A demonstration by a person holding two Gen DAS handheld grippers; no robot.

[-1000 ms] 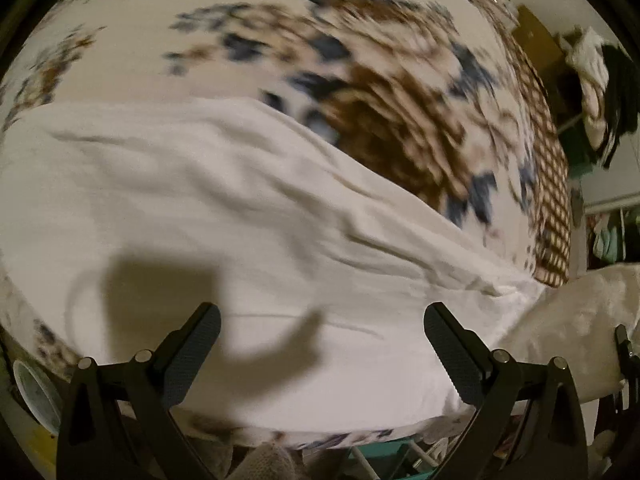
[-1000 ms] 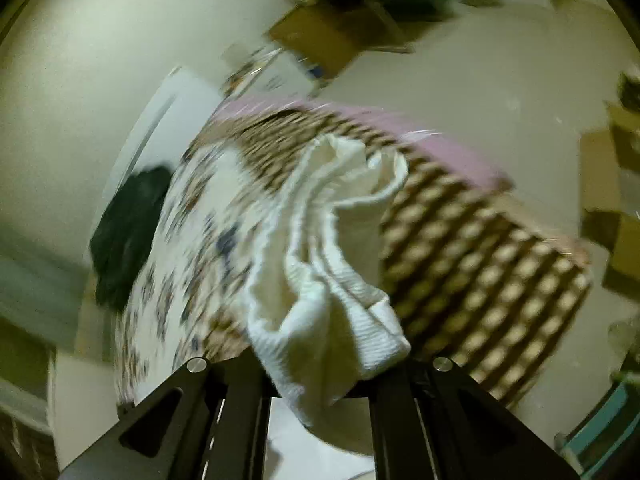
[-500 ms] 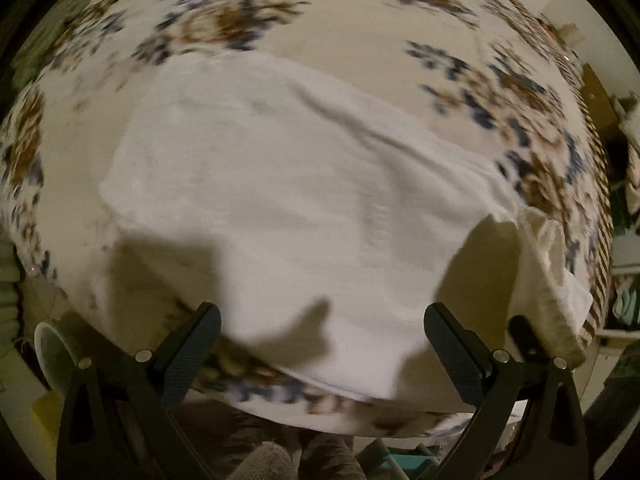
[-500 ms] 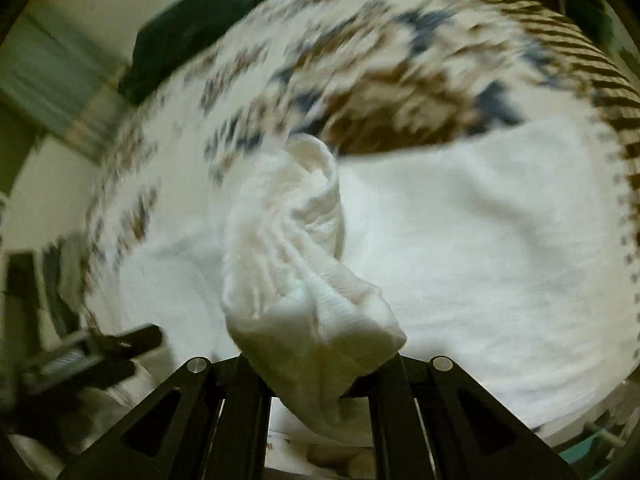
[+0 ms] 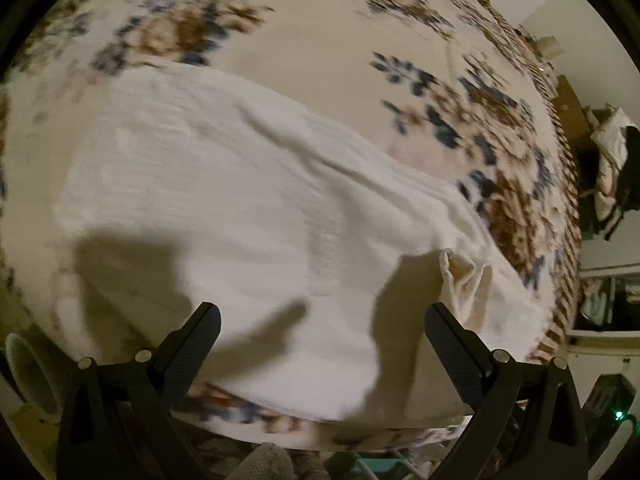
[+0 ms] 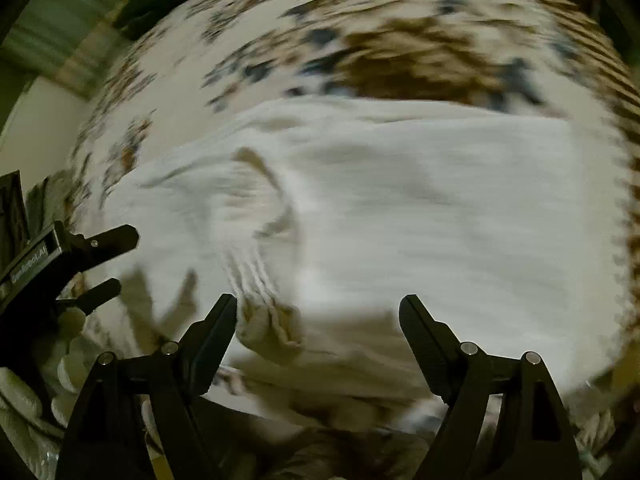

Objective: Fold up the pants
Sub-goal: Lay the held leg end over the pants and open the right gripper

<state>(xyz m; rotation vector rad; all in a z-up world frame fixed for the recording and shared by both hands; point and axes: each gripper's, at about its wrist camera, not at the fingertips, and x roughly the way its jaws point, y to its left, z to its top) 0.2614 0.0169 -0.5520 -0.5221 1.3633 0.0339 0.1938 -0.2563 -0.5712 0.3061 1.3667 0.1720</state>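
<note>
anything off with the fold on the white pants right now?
Yes. A bunched, ribbed end of the white pants sits crumpled near the bed's front edge instead of lying flat; the right gripper has just opened and let it go. Same lump shows in the left wrist view. Left gripper is open, empty.

Clear space above flat pants (image 5: 248, 216)

Motion blur smears the floral blanket (image 6: 400, 40) beyond the white pants (image 6: 420, 220); the weave won't resolve. Below the pants, the left gripper (image 6: 108, 264) is cut off by the frame's edge.
</note>
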